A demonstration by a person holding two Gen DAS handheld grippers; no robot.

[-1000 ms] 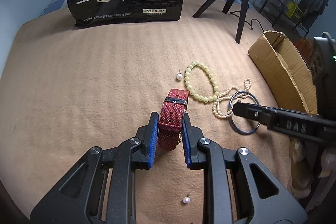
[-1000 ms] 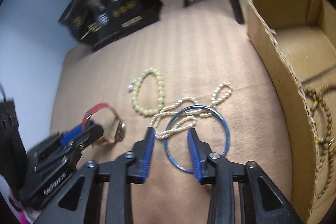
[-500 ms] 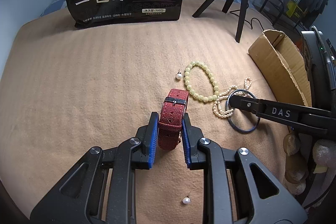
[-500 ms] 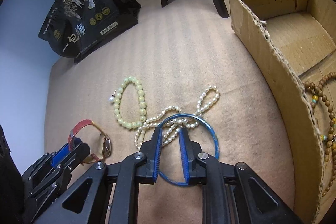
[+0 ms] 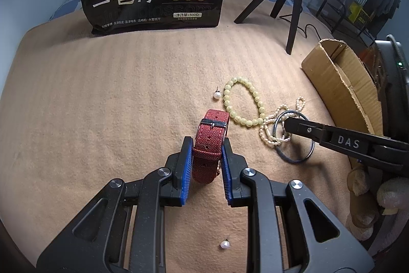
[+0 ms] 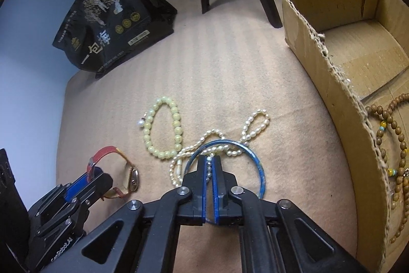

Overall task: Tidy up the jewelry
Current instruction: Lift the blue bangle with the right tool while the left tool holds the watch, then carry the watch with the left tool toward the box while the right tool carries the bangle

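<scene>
The right gripper [image 6: 210,165] fingers have just been closing and now pinch the white pearl strand [image 6: 204,142] inside the blue bangle [image 6: 260,168], at 9 o'clock from the cardboard box [image 6: 340,104]. The left gripper [image 5: 205,157] pinches the red-strapped watch [image 5: 211,134]. Both seem ready for boxing.

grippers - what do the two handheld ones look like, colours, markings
Both the left gripper and the right gripper are matte black plastic with angular, cut-out finger arms, silver rivets at the joints and ribbed blue pads on the inner faces. The right one carries white raised letters "DAS" on its side in the left wrist view. No cables or sleeves show.
</scene>
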